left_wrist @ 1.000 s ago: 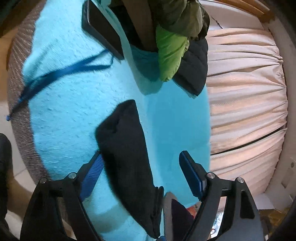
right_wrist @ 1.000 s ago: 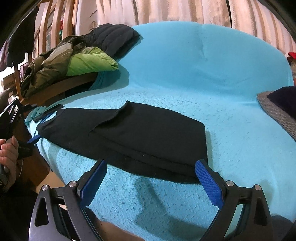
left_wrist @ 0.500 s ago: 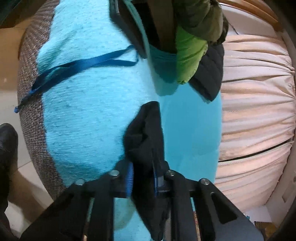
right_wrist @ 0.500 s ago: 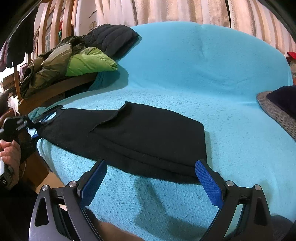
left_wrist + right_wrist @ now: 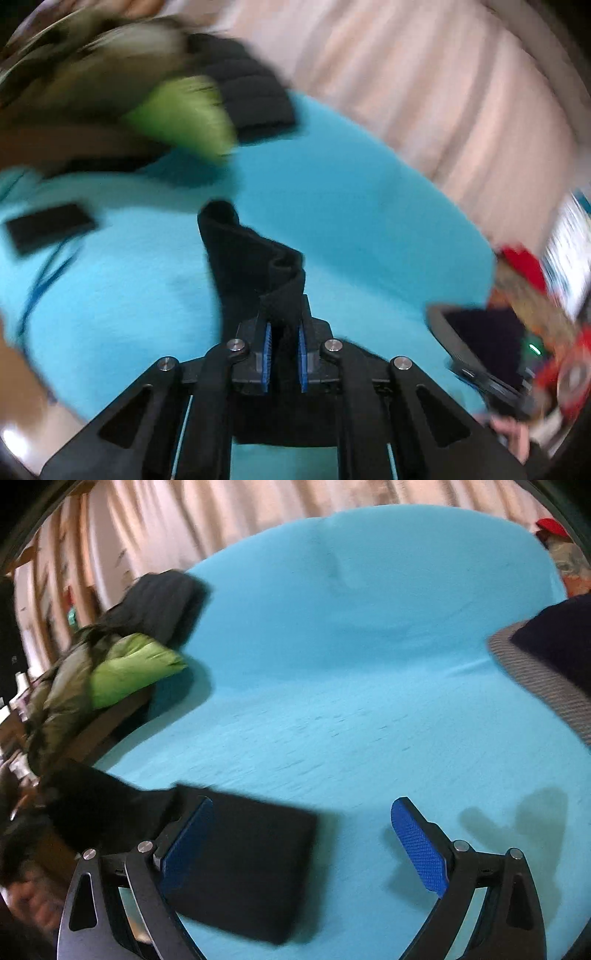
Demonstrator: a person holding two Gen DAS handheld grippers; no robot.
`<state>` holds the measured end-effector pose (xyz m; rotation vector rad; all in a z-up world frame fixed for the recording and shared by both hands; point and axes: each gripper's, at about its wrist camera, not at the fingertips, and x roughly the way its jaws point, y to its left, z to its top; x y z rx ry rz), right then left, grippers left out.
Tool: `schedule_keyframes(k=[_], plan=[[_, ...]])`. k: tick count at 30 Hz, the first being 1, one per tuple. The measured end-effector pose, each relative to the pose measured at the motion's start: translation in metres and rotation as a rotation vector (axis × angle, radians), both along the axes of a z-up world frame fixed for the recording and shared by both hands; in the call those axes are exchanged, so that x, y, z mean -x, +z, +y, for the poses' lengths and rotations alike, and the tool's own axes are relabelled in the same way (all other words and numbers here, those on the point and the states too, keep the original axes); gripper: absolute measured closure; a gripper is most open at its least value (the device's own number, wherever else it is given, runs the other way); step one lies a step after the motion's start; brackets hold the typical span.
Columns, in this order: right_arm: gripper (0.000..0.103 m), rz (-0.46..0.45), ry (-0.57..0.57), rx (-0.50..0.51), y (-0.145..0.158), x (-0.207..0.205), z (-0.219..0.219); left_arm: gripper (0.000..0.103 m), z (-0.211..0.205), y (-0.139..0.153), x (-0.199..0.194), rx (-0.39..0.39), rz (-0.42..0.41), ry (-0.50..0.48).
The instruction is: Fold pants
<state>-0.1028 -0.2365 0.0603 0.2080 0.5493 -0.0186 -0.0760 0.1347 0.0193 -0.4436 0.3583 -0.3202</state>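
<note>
The black pants (image 5: 243, 864) lie on the turquoise sofa cover (image 5: 351, 709), low and left in the right wrist view. My left gripper (image 5: 283, 354) is shut on one end of the pants (image 5: 255, 266), and the bunched cloth trails away from its blue pads over the cover (image 5: 351, 221). My right gripper (image 5: 303, 834) is open and empty just above the cover. Its left finger (image 5: 188, 838) is over the pants and its right finger (image 5: 417, 842) is over bare cover. Both views are motion-blurred.
A pile of jackets, olive, lime green and black (image 5: 122, 664), lies on the sofa's left arm. A dark cushion on a grey throw (image 5: 554, 653) is at the right. Beige curtains (image 5: 424, 92) hang behind. A flat black object (image 5: 48, 225) and a blue strap (image 5: 44, 284) lie on the cover.
My left gripper, shut on the pants end, has swung round and carried it across the sofa. The pants now lie gathered lower left in the right wrist view. The right gripper has shifted right.
</note>
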Motion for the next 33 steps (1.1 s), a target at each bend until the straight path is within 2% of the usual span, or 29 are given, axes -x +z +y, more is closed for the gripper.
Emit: schedule_keyframes(k=[1,2,4,6,10,15,21,27,28,30,33], plan=[[0.005,0.001,-0.028,-0.029,-0.006,-0.001,-0.012,0.095,-0.016,0.007,0.001,-0.016,-0.019,-0.047],[0.005,0.027,-0.078,-0.129,-0.018,-0.001,-0.030,0.095,-0.033,0.013,0.002,-0.029,-0.034,-0.096],[0.006,0.052,-0.091,-0.324,-0.029,-0.001,-0.053,0.095,-0.068,0.021,-0.002,-0.050,-0.043,-0.177],[0.006,0.048,-0.101,-0.399,-0.035,0.001,-0.064,0.095,-0.101,0.022,-0.011,-0.080,-0.020,-0.222],[0.006,0.031,-0.087,-0.412,-0.035,0.005,-0.066,0.095,-0.143,0.009,-0.024,-0.131,0.032,-0.280],[0.006,0.016,-0.095,-0.432,-0.036,0.009,-0.071,0.095,-0.183,-0.007,-0.017,-0.234,0.072,-0.344],[0.005,0.013,-0.116,-0.492,-0.039,0.009,-0.081,0.095,-0.208,-0.021,-0.016,-0.284,0.116,-0.372],[0.005,0.011,-0.119,-0.487,-0.039,0.012,-0.083,0.094,-0.218,-0.038,-0.017,-0.295,0.161,-0.403],[0.005,0.012,-0.119,-0.483,-0.039,0.011,-0.083,0.093,-0.219,-0.041,-0.017,-0.288,0.171,-0.419],[0.005,0.012,-0.123,-0.478,-0.039,0.013,-0.083,0.077,-0.226,-0.046,-0.018,-0.280,0.197,-0.458],[0.005,0.008,-0.131,-0.473,-0.038,0.013,-0.082,0.063,-0.225,-0.042,-0.006,-0.287,0.178,-0.517]])
